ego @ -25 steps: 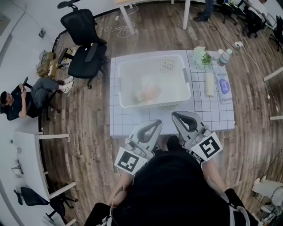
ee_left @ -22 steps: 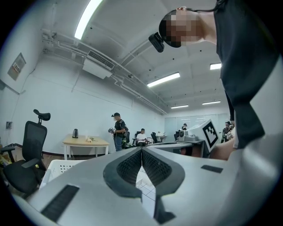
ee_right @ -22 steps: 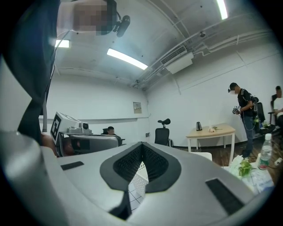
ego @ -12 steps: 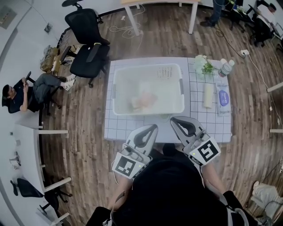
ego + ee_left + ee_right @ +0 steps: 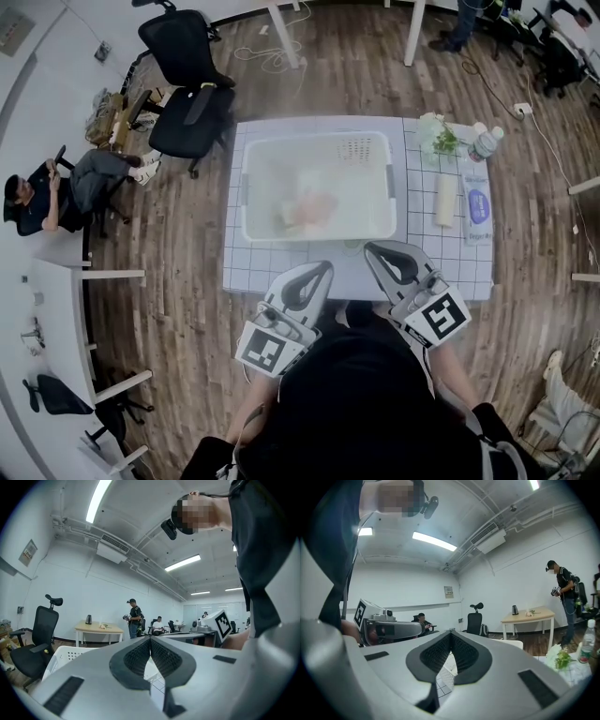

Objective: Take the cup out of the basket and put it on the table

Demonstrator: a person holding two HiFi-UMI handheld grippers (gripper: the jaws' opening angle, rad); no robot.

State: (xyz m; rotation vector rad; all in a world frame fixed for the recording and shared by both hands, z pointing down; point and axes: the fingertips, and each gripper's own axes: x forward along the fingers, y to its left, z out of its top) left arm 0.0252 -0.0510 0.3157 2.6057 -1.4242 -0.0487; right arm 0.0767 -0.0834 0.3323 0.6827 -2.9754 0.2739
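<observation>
Approach looks like the step in hand: nothing has been lifted yet, and both tools hang at the near edge of the table (image 5: pixel 281 267), short of the basket (image 5: pixel 246 187). The left gripper (image 5: pixel 328 266) has its jaws pressed together with nothing between them; its own view shows the ribbed pads (image 5: pixel 140 654) meeting along one seam, with the white basket wall beyond. Just to its right, the right gripper (image 5: pixel 371 247) is likewise closed and empty, pads (image 5: pixel 461 653) touching, its nose close to the basket's front rim.

Off the table to the far left are a seated person (image 5: pixel 56 192) and a black office chair (image 5: pixel 187 89), neither part of the job. The basket sits at the middle of the gridded tabletop, a white open tub with a perforated patch on its far wall. Inside it, near the front, lies a pale peach shape, hazy in the head view, which is most likely the cup (image 5: pixel 314 206); how it lies cannot be made out. To the right of the basket, apart from it, stand flowers (image 5: pixel 439 139) and a bottle (image 5: pixel 484 142), with a cream roll (image 5: pixel 444 201) and a flat packet (image 5: pixel 475 208) lying nearer.

The next move calls for one gripper to spread its jaws, reach over the front rim, and come down on the cup; bare table lies to the front and right of the basket.
</observation>
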